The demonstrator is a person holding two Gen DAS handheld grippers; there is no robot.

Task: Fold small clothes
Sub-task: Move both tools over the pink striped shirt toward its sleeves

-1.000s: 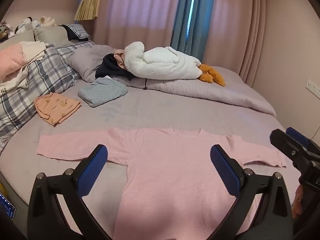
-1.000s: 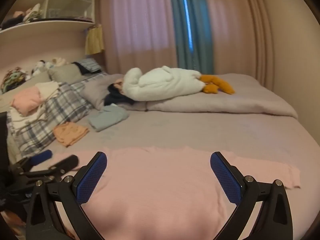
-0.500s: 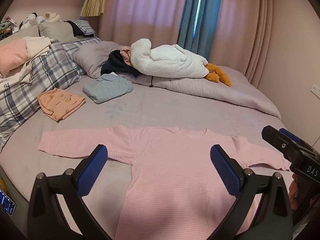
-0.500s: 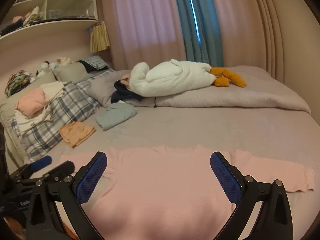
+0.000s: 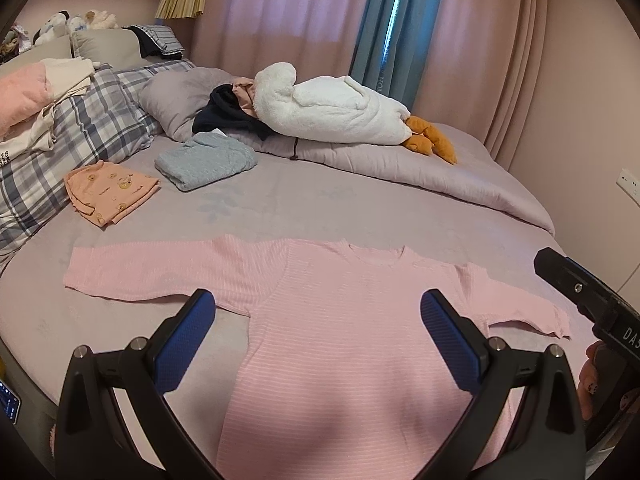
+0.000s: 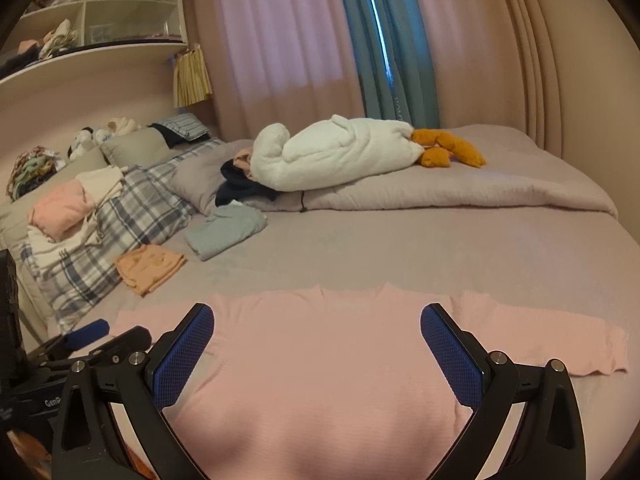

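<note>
A pink top [image 5: 352, 320] lies flat at the near edge of the bed [image 5: 320, 208], both sleeves spread wide, neckline toward the far side. The left gripper [image 5: 318, 320] hangs over its body with fingers spread wide, holding nothing; the right gripper [image 6: 318, 332] does the same. Toward the bed's left edge sit an orange garment [image 5: 110, 192] and a grey one [image 5: 204, 160], both folded.
</note>
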